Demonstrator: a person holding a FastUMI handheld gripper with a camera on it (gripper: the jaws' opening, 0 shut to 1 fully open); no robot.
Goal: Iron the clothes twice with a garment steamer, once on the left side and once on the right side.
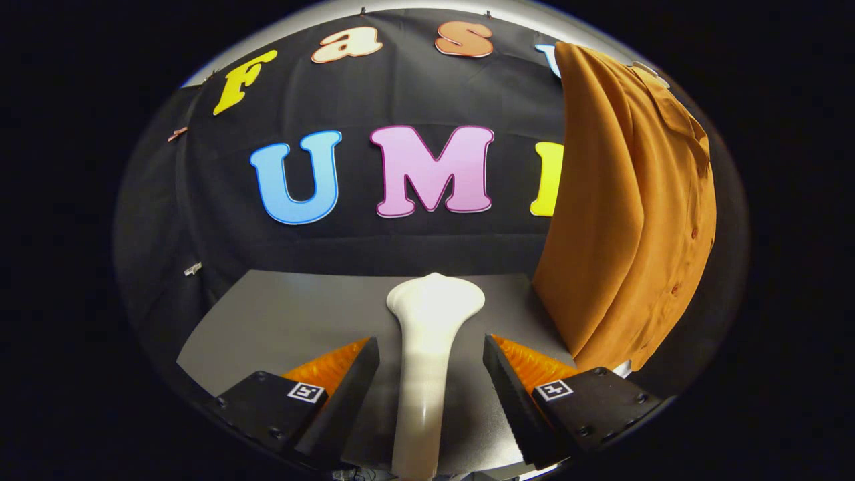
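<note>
Gripper [431, 374] fingers stand apart astride the white steamer [427, 354], its long axis toward twelve o'clock; hanging shirt [628, 220] at two o'clock.

The camera rides on the gripper [431, 374], low over the table's [267, 314] near edge, looking forward along its parted fingers [347, 381] across the table toward the far edge and booth wall.

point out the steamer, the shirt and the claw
steamer [427, 334], gripper view, on its neck, between the fingers with gaps either side
shirt [621, 220], gripper view, on its hanging front panel
claw [431, 374], gripper view, midway between its open fingertips
</note>
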